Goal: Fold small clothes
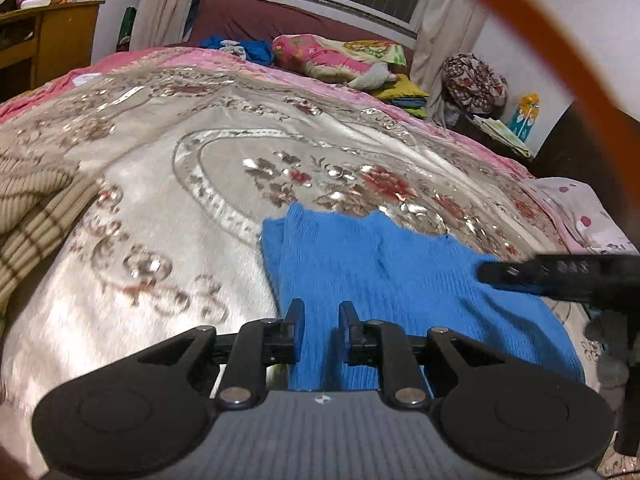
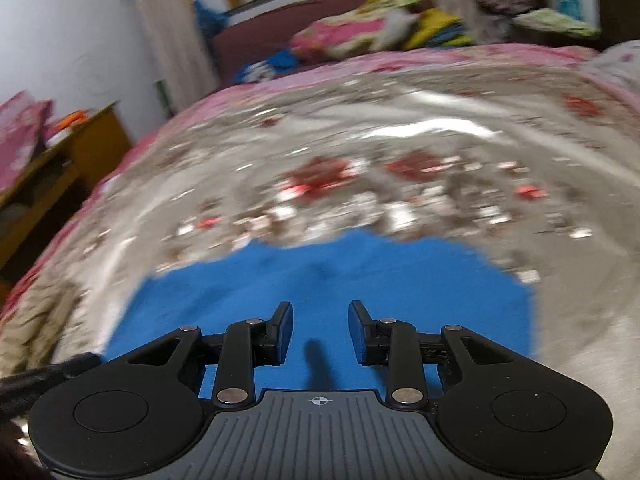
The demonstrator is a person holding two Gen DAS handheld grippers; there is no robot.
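Left wrist view: left gripper (image 1: 321,312) is seen at 6 o'clock, jaws parted by a narrow gap. Blue knit garment (image 1: 400,280) runs through that gap, but the pads are not seen pressing on it; no pinch or lifted fold is visible. The garment is spread flat on the bedspread (image 1: 180,200), occupying the 5 o'clock sector of the frame, its far edge near centre. Right gripper (image 1: 560,276) enters from 3 o'clock, its dark finger lying over the garment's right part; its jaw gap cannot be told from here. A beige striped cloth (image 1: 36,208) is bunched at 9 o'clock, well apart from the blue garment. Pillows (image 1: 332,56) and a dark red headboard (image 1: 260,16) are seen at 12 o'clock, a wooden cabinet (image 1: 48,36) at 10 o'clock. An orange strap (image 1: 568,52) crosses the lens at 2 o'clock.

Right wrist view: heavily motion-blurred. Right gripper (image 2: 319,332) is seen at 6 o'clock, jaws moderately apart, wider than the left pair. Only flat blue garment (image 2: 320,272) surface is seen between the fingers; nothing is clamped. The garment fills the lower centre, ringed by bedspread (image 2: 400,120) from 9 through 3 o'clock. A dark blurred part of the left gripper (image 2: 48,376) shows at 8 o'clock. Cabinet (image 2: 80,148) sits at 9 o'clock, pillows (image 2: 352,36) at 12.
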